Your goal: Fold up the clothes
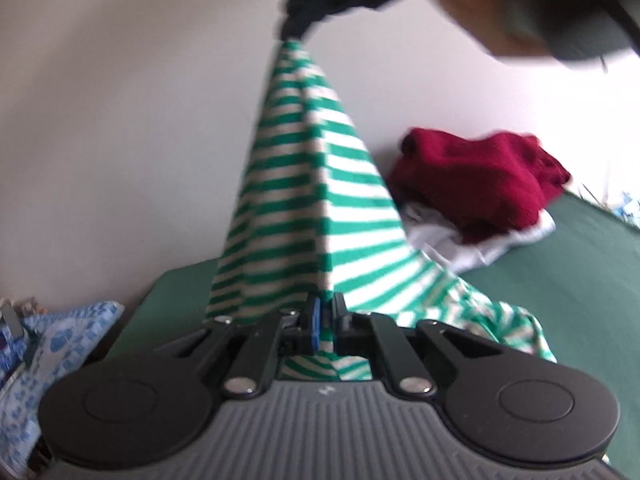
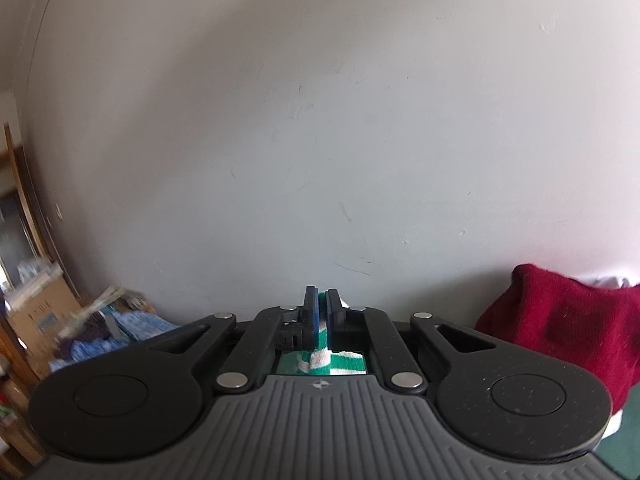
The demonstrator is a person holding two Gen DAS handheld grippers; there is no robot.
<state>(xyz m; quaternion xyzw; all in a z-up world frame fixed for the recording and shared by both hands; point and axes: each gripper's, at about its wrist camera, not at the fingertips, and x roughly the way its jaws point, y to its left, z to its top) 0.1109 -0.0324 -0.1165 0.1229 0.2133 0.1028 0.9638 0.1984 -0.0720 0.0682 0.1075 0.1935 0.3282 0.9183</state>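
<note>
A green-and-white striped garment [image 1: 304, 208] hangs stretched in the air like a tall cone above the green surface [image 1: 560, 280]. In the left wrist view my left gripper [image 1: 326, 312] is shut on its lower edge, with striped cloth pinched between the blue pads. The garment's top corner is held high up by my right gripper [image 1: 298, 20], with a person's hand [image 1: 460, 8] behind it. In the right wrist view the right gripper [image 2: 322, 304] is shut on a bunch of the striped garment [image 2: 340, 360], which shows under the jaws. A loose part of the garment trails on the surface at the right.
A dark red knit garment [image 1: 480, 176] lies on white cloth [image 1: 460, 244] at the back right, against the pale wall [image 2: 320, 120]; the red garment [image 2: 560, 320] also shows in the right wrist view. Blue patterned fabric [image 1: 60, 352] and clutter sit at the left.
</note>
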